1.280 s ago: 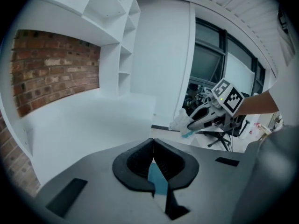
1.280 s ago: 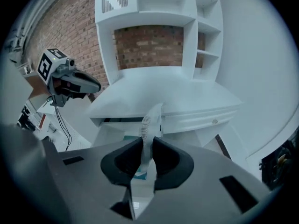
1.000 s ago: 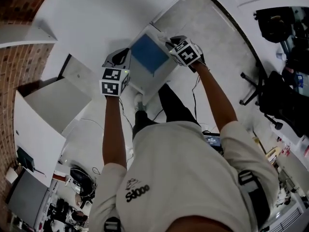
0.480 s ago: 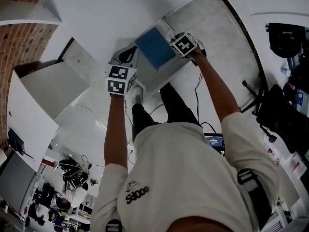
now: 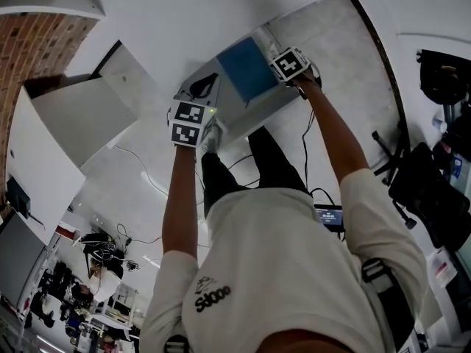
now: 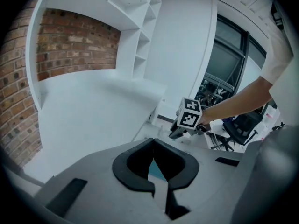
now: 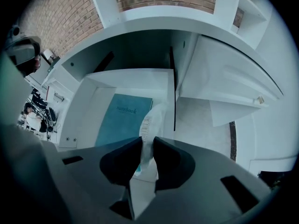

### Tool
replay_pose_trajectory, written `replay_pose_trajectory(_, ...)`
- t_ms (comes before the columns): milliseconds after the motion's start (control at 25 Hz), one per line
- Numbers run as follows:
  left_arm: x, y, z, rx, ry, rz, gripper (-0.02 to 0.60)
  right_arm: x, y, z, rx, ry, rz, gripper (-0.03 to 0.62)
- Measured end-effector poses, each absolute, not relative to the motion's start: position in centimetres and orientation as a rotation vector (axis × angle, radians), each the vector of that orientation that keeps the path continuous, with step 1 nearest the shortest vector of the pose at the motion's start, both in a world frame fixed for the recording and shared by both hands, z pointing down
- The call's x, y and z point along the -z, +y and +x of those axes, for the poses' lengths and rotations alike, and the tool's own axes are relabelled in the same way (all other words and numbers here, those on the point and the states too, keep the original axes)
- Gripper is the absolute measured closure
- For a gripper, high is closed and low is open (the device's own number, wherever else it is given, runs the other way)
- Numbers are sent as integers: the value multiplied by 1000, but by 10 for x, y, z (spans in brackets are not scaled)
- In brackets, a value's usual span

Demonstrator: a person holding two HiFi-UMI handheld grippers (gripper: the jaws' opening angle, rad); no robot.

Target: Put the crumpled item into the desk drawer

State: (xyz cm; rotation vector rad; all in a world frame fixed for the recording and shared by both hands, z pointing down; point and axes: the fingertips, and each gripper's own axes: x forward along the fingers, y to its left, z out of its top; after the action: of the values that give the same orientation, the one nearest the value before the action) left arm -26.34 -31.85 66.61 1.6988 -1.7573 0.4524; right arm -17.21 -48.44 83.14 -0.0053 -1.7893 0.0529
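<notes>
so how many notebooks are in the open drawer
1. A flat teal notebook lies in the white drawer, below the right gripper's crumpled white paper; the gripper hides part.

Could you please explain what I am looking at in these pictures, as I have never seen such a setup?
A person carries two hand-held two-jaw grippers. One picture comes from a camera on the person's head, looking down; the other two come from cameras riding on the grippers. Below is an open white drawer with a blue notebook inside. The right gripper is shut on a crumpled paper over the drawer. The left gripper is shut and empty.
</notes>
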Motion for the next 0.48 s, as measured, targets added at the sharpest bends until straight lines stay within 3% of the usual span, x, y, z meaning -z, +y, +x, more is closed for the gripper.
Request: replay_pose_trajectory(480, -672, -307, -256, -451, -1746, 1691, 563, -832, -493, -156, -42, -1724, 80, 485)
